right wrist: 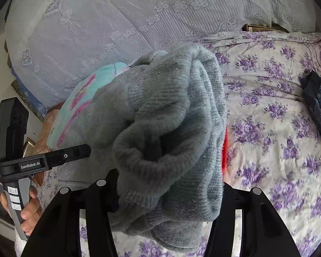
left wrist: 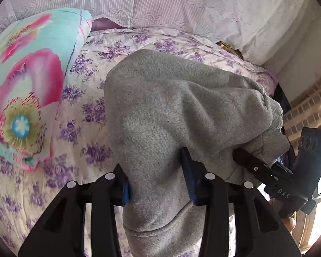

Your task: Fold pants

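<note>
The grey fleece pants [left wrist: 171, 111] hang bunched between both grippers above a bed with a purple-flowered quilt [left wrist: 92, 107]. My left gripper [left wrist: 158, 184] is shut on a fold of the pants near a ribbed hem; its blue fingertips [left wrist: 187, 171] press the cloth. My right gripper [right wrist: 171, 184] is shut on a thick bunch of the pants [right wrist: 171, 117] at the ribbed waistband, which hides its fingertips. The right gripper also shows at the right of the left wrist view [left wrist: 289, 177], and the left gripper at the left of the right wrist view [right wrist: 42, 162].
A turquoise pillow with pink flowers [left wrist: 27, 85] lies on the left of the bed. White lace-covered pillows [right wrist: 96, 32] stand along the headboard. Blue jeans [right wrist: 318, 107] lie at the bed's right edge. A brick wall [left wrist: 310, 107] is beyond the bed.
</note>
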A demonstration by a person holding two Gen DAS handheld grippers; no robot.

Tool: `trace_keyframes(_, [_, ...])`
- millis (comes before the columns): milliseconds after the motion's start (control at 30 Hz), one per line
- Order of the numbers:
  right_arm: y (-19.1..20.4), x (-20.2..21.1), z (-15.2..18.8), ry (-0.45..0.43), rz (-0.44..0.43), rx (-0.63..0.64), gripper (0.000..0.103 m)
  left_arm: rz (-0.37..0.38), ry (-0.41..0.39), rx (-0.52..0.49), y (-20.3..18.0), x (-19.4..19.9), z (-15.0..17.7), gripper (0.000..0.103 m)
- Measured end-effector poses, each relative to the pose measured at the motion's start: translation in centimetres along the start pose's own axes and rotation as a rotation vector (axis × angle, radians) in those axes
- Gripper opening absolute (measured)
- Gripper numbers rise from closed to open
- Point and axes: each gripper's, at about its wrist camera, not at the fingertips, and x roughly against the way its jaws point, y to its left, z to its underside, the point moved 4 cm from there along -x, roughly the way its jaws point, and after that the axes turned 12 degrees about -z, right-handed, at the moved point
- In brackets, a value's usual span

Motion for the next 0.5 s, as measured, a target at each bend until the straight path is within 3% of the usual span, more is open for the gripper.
trace_keyframes(167, [-4.4,-5.9,-0.1,0.066,0.036,-0.015,0.055,0.015,0.067,-0.008,1.4,-8.0,-1.5,0.039])
trace_keyframes(233, [-5.3,-7.0,0.6,0.037,0.046,0.027,0.065,0.014,0.070,0.004,2.2,-10.5,-1.3,0.049])
trace_keyframes(267, [-5.4,-7.1,0.8,0.011,0.036,0.039,0.070,0.021,0.051,0.010,2.7,-11.0,-1.3,0.054])
trace_keyframes(333, [-5.8,-7.0,0.8,0.005,0.059,0.033,0.089,-0.025,0.015,0.014,3.7,-11.2,-1.2,0.088])
trace_keyframes(433, [-5.6,-5.4,0.6,0.038,0.096,0.018,0.091,-0.025,0.002,0.011,4.7,-10.2,-0.8,0.088])
trace_keyframes(500, [-4.9,-3.5,0.3,0.014,0.147,0.044,0.091,-0.047,-0.024,0.011,5.2,-8.5,-0.3,0.087])
